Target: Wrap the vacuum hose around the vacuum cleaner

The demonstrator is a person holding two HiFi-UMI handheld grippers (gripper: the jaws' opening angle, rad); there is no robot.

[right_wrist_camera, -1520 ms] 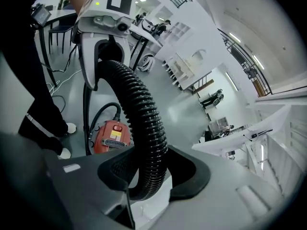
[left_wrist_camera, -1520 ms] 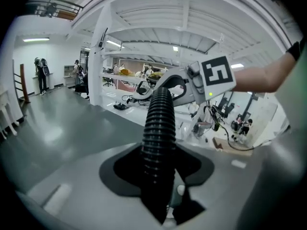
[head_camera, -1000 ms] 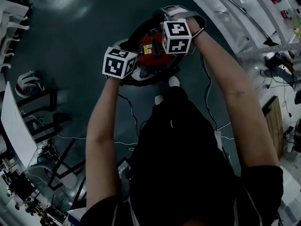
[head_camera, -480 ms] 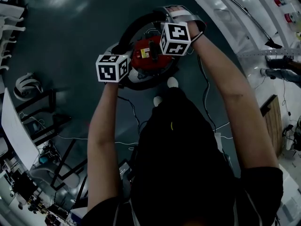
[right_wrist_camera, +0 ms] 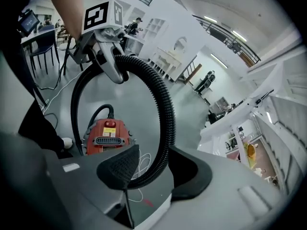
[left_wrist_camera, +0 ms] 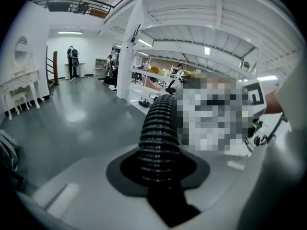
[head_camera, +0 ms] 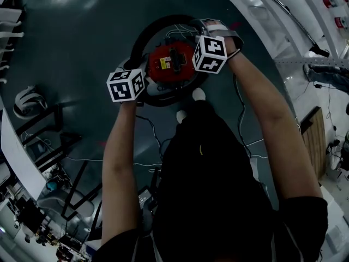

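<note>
1. The vacuum hose [head_camera: 140,39] is black and ribbed. In the head view it sweeps in a wide loop round the far and left sides of the vacuum cleaner [head_camera: 170,63]. The cleaner has a red body on a dark base and stands on the grey floor [head_camera: 82,31], just ahead of the person's white shoes [head_camera: 199,94].
2. The left gripper [head_camera: 126,84] sits at the loop's left end, and the right gripper [head_camera: 210,54] is at the cleaner's right edge.
3. In the left gripper view the left gripper [left_wrist_camera: 158,171] is clamped on the hose [left_wrist_camera: 158,128], which rises straight out from between the dark pads.
4. In the right gripper view the hose [right_wrist_camera: 164,109] runs between the right gripper's [right_wrist_camera: 153,169] jaws. It lies by the right-hand pad with a little room on the other side, so it is not pinched. These jaws have just been closing.
5. A second ago the two marker cubes sat close together over the cleaner and covered much of it. Now they stand apart, the red top shows between them, and more of the loop is in sight.
6. Only the right gripper view shows the cleaner's [right_wrist_camera: 106,134] front grille and yellow label. It also shows a white cable [right_wrist_camera: 143,163] on the floor and the left gripper [right_wrist_camera: 115,66] holding the top of the loop. The left gripper view shows no cleaner, only the hose and the hall beyond.
</note>
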